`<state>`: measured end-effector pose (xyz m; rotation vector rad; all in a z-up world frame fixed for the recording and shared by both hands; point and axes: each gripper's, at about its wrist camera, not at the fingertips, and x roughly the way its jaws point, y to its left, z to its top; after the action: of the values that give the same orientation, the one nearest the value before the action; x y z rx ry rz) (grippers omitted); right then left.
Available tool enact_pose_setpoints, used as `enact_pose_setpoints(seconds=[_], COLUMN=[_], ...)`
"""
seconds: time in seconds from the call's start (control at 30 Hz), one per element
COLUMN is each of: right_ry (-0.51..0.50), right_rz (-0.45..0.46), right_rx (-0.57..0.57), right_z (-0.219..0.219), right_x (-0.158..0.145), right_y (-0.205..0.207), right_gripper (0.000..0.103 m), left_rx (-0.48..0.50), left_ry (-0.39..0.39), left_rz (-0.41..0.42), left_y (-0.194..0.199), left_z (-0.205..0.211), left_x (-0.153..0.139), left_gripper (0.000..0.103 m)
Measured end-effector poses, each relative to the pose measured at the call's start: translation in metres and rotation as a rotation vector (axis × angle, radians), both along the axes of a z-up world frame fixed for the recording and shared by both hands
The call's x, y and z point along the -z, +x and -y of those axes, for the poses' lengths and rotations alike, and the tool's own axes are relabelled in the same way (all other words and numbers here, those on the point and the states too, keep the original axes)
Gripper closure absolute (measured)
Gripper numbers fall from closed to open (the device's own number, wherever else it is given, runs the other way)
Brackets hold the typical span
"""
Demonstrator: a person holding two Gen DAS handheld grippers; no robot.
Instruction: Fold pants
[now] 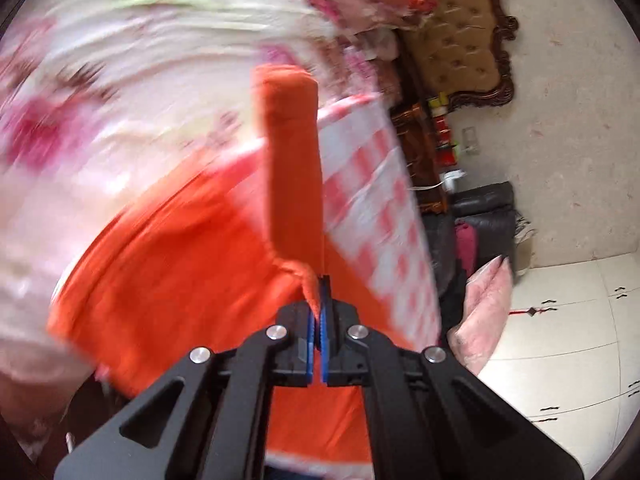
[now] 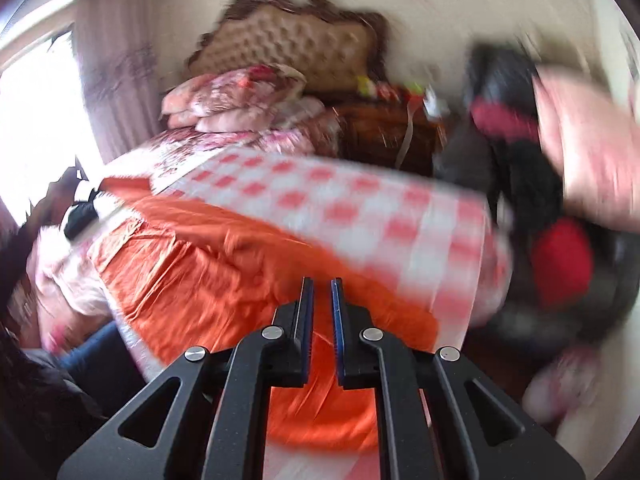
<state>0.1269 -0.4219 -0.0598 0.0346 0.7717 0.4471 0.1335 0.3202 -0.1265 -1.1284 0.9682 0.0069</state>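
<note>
1. One pair of orange pants (image 1: 168,280) lies on the checkered sheet (image 1: 372,184) covering the bed; soft and limp, best gripped at hems or waistband.
2. Left tool (image 1: 320,292) pinches a raised pant edge, lifting it.
3. Right tool (image 2: 321,292) hovers over the cloth, narrowly parted and empty.

Home bedroom: tufted headboard (image 2: 296,48), bed (image 2: 360,208).

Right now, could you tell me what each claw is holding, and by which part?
The left claw pinches the orange pants by a raised fabric edge. The right claw is open, holding nothing.
</note>
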Motion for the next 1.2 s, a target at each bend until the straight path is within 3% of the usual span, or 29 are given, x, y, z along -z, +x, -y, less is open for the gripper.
enact_pose_setpoints(seconds=[0.13,0.27,0.3,0.4,0.43,0.47,0.57,0.77,0.8,0.83,0.87,0.9,1.0,1.03,1.07,1.1,1.2], right_ry=[0.18,0.281,0.346,0.392,0.431,0.484,0.572,0.55,0.546,0.546,0.53,0.505,0.488,0.492,0.507,0.521,0.523], right_rz=[-0.192,-0.306,-0.335,-0.381,-0.381,-0.381,-0.389,-0.444,-0.46,-0.475,-0.488,-0.487,-0.459,-0.445,-0.434,-0.431,-0.425], right_rx=[0.148,0.336,0.383,0.47,0.509,0.536,0.568,0.628,0.63,0.618,0.609,0.603,0.596,0.593,0.591,0.589,0.593], right_z=[0.021,0.029,0.032,0.03,0.034,0.037,0.043,0.041,0.039,0.037,0.033,0.03,0.027,0.028,0.029,0.03,0.034], right_x=[0.069,0.101,0.105,0.104,0.1,0.099,0.099,0.111,0.113,0.118,0.118,0.118,0.109,0.104,0.099,0.097,0.094], right_y=[-0.026,-0.045,-0.051,-0.058,-0.06,-0.061,-0.054,-0.015,-0.01,-0.004,0.0,0.004,0.007,0.007,0.007,0.008,0.006], right_gripper=[0.093,0.084,0.08,0.057,0.039,0.03,0.03,0.032,0.036,0.052,0.075,0.082,0.083,0.084,0.084,0.084,0.084], left_rx=[0.002,0.009,0.016,0.012,0.012,0.013,0.01,0.008,0.009,0.01,0.01,0.007,0.01,0.006,-0.003,-0.022,-0.053], left_ry=[0.01,0.048,0.049,0.033,0.029,0.021,0.005,-0.009,-0.01,-0.009,-0.007,-0.01,-0.005,-0.009,-0.011,-0.015,-0.078], left_rz=[-0.068,-0.024,-0.015,-0.009,-0.009,-0.01,-0.007,0.008,0.01,0.012,0.013,0.014,0.033,0.035,0.03,0.024,0.041], left_y=[-0.058,-0.064,-0.061,-0.061,-0.062,-0.062,-0.065,-0.067,-0.067,-0.068,-0.068,-0.067,-0.067,-0.067,-0.068,-0.07,-0.075], left_z=[0.014,0.017,0.016,0.016,0.016,0.016,0.016,0.013,0.012,0.01,0.008,0.007,0.003,0.002,0.002,0.0,-0.007], left_x=[0.06,0.062,0.061,0.064,0.065,0.068,0.072,0.075,0.074,0.074,0.074,0.072,0.065,0.065,0.065,0.067,0.074], left_gripper=[0.102,0.102,0.102,0.102,0.102,0.102,0.102,0.102,0.102,0.102,0.102,0.102,0.102,0.093,0.077,0.074,0.074])
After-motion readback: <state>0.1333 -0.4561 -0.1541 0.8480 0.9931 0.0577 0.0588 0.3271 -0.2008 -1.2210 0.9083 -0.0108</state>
